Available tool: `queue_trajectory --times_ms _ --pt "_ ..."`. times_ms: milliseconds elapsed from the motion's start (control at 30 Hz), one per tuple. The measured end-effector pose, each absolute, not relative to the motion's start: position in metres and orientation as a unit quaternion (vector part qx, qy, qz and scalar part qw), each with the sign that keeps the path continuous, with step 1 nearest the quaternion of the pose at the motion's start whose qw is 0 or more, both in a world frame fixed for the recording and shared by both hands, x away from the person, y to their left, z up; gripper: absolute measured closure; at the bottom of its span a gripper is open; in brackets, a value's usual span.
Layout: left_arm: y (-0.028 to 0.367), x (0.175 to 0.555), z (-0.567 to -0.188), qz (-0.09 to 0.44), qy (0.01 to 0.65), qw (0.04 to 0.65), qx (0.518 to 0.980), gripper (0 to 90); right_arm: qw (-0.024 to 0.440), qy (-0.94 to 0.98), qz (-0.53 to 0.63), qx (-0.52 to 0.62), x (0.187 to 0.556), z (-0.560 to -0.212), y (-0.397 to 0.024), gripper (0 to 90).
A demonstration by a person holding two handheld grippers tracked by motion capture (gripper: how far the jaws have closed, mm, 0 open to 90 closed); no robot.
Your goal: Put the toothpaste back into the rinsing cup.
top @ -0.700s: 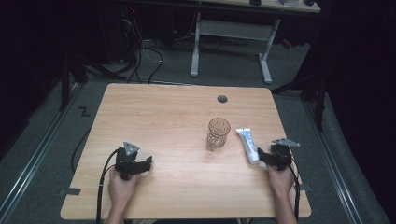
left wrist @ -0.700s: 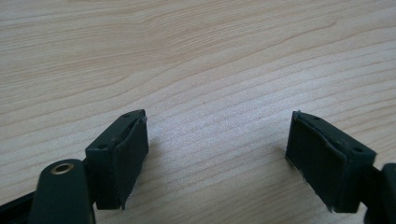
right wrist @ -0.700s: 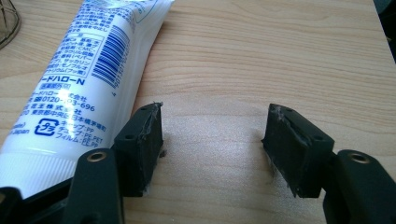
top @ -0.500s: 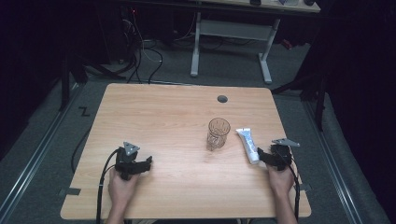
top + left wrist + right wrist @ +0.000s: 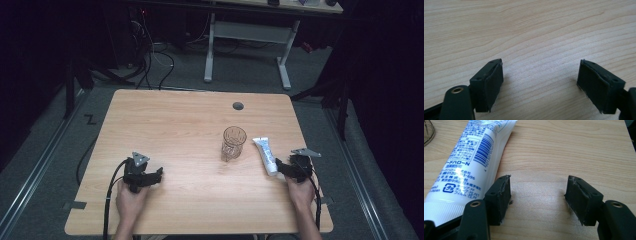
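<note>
High view: one wooden table (image 5: pixel 175 125), seen from above. One round grommet hole (image 5: pixel 238 106) near the far edge, right of centre. Two hands on the near half, one gripper apiece. Left gripper (image 5: pixel 159 175) low toward the near left corner, resting on bare wood, well apart from everything else. Right gripper (image 5: pixel 281 167) near the right edge, jaws pointed at the near end of one white tube (image 5: pixel 265 155). Tube flat on the wood, lengthwise from near to far, just beside one clear glass (image 5: pixel 233 142) upright right of centre. Two trailing cables, one per gripper.

Left gripper view: two black jaws (image 5: pixel 540 81) spread wide over plain wood grain, nothing between them.

Right gripper view: two black jaws (image 5: pixel 537 195) likewise spread wide, bare wood in the gap. One tube (image 5: pixel 471 157), printed with a barcode and small text, lying just outside the left jaw, ribbed cap end nearest the camera; touching that jaw or not, impossible to tell. One sliver of glass (image 5: pixel 427 131) at the upper left corner.
</note>
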State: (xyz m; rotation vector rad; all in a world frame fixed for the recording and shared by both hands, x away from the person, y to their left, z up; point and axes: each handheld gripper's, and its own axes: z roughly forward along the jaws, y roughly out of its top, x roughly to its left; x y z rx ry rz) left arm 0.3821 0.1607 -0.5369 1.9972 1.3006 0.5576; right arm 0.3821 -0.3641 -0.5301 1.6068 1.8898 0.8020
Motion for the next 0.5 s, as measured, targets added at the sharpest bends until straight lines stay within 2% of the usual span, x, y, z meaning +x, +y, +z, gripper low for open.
queue_trajectory --times_ms 233,500 --pt "0.1608 0.3821 -0.5368 0.214 0.5 0.34 0.767 20.8 0.26 0.704 0.297 0.59 0.3816 -0.5296 -0.3656 36.7" --pt "0.1608 0.3821 -0.5369 0.214 0.5 0.34 0.767 20.8 0.242 0.702 0.297 0.6 0.3777 -0.5245 -0.3702 41.0"
